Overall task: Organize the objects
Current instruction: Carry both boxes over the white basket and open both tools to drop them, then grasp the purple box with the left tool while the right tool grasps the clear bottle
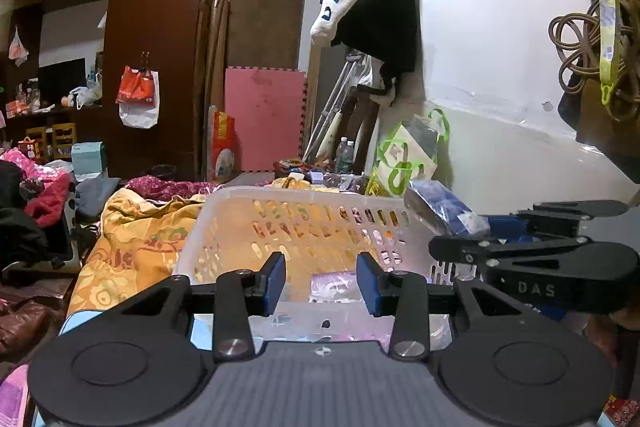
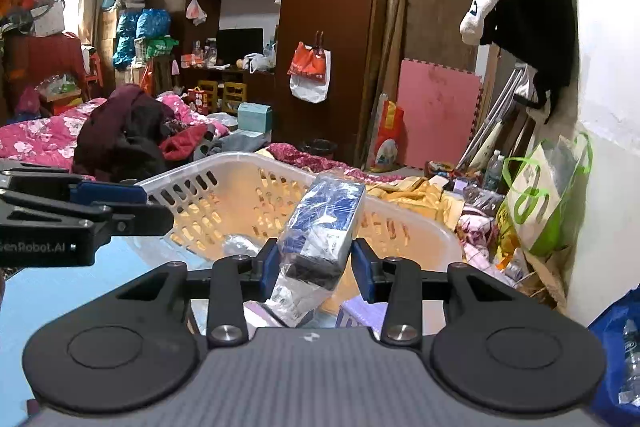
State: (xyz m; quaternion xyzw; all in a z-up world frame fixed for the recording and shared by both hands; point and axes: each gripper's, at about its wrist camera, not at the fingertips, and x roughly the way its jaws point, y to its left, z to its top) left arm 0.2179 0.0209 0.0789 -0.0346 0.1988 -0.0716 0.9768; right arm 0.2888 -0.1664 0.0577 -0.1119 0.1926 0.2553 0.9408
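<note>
Your right gripper [image 2: 314, 269] holds a blue-and-white plastic-wrapped pack [image 2: 320, 227] over the white slotted basket [image 2: 400, 223].

Its blue pads [image 2: 362, 269] sit against both sides of the pack, jaws only partly apart, and the pack tilts up above the basket's near rim. In the left wrist view the same pack [image 1: 444, 211] hangs at the basket's [image 1: 224, 223] right edge. Your left gripper [image 1: 321, 283] points into the basket with its jaws partly open and nothing between them. A pinkish packet [image 1: 336, 285] lies on the basket's floor. Beyond the basket lies a crumpled yellow-orange quilt [image 1: 132, 239].
</note>
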